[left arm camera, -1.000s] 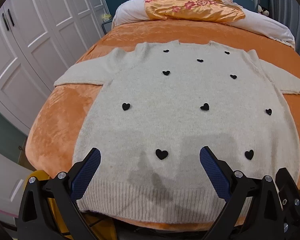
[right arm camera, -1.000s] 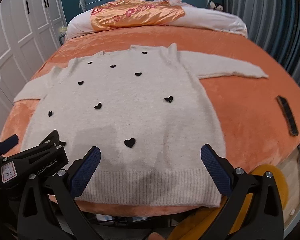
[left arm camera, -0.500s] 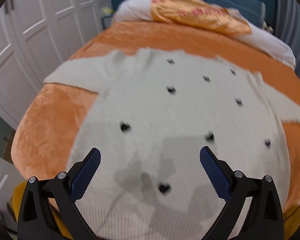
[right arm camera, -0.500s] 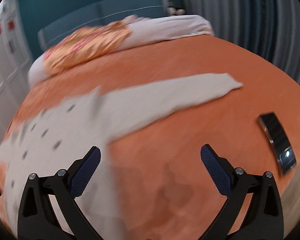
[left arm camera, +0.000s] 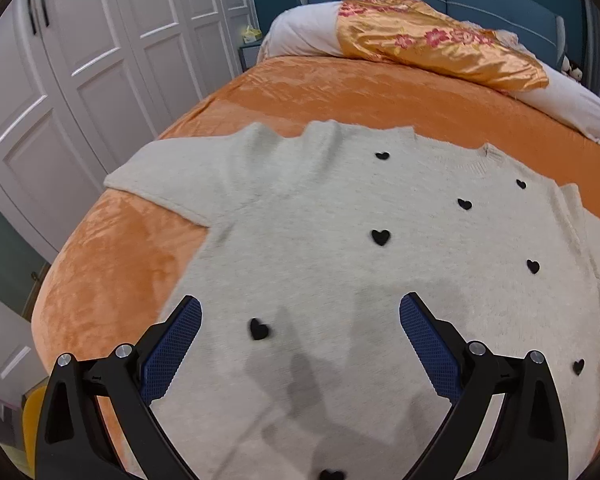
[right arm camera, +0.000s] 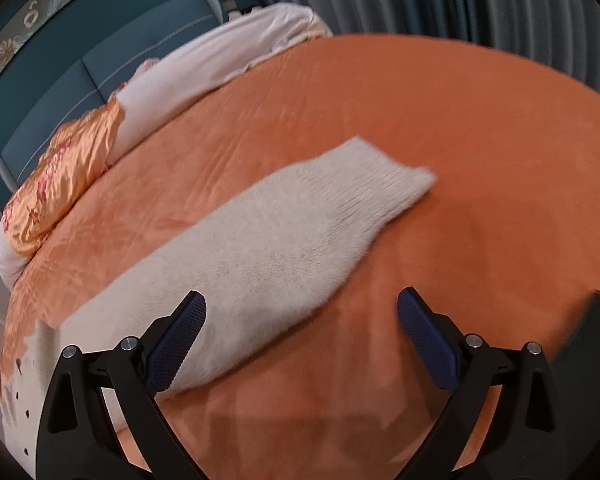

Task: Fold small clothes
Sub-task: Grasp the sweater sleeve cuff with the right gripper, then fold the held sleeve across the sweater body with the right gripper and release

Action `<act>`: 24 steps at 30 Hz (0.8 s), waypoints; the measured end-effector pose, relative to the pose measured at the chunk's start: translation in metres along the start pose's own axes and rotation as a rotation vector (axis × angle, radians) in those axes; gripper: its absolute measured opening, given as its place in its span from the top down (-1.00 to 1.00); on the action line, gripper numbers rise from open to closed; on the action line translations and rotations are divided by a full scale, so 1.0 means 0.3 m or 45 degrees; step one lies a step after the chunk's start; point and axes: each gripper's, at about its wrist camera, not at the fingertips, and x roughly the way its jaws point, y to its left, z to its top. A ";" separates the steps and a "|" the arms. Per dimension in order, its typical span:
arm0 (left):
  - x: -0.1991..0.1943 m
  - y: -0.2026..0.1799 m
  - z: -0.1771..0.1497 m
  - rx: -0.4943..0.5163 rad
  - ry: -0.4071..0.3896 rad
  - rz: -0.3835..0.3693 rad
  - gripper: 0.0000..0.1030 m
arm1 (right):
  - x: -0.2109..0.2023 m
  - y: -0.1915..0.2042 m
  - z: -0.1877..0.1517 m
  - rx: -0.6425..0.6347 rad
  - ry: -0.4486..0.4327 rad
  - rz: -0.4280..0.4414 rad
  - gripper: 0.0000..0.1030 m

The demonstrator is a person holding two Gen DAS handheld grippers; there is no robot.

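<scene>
A cream knit sweater (left arm camera: pixel 340 264) with small black hearts lies flat, front up, on an orange bed cover (left arm camera: pixel 112 264). Its left sleeve (left arm camera: pixel 172 180) stretches out toward the bed's left edge. My left gripper (left arm camera: pixel 300 332) is open and empty, hovering over the sweater's lower left body. In the right wrist view the sweater's right sleeve (right arm camera: pixel 280 248) lies stretched out across the cover, cuff (right arm camera: pixel 388 176) at the far end. My right gripper (right arm camera: pixel 300 332) is open and empty, just above the cover beside the sleeve's near edge.
An orange floral satin quilt (left arm camera: pixel 440 52) and white pillows (left arm camera: pixel 572 104) lie at the head of the bed by a blue headboard. White wardrobe doors (left arm camera: pixel 80 80) stand along the left. A dark flat object (right arm camera: pixel 592 332) lies on the cover at right. Grey curtains (right arm camera: pixel 480 8) hang beyond.
Both grippers have moved forward from the hem. The left one moved up over the sweater's body toward the left sleeve. The right one swung right to the right sleeve.
</scene>
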 end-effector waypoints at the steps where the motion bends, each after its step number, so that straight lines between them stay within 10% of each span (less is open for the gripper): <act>1: 0.010 -0.011 0.002 0.004 0.009 -0.005 -0.90 | 0.015 0.002 0.004 0.009 0.002 -0.003 -0.84; 6: 0.040 -0.067 0.013 0.029 0.028 -0.034 -0.87 | 0.062 0.022 0.053 0.058 0.021 0.059 -0.13; 9: 0.057 -0.096 0.030 0.075 0.051 -0.058 -0.61 | 0.086 0.040 0.079 0.085 0.069 0.086 0.73; 17: 0.098 -0.055 0.097 0.010 0.077 -0.104 -0.25 | -0.271 0.523 0.049 -0.303 -0.162 0.481 0.79; 24: 0.098 0.073 0.169 -0.151 0.042 -0.150 -0.26 | -0.442 1.133 -0.492 -0.819 0.073 0.872 0.72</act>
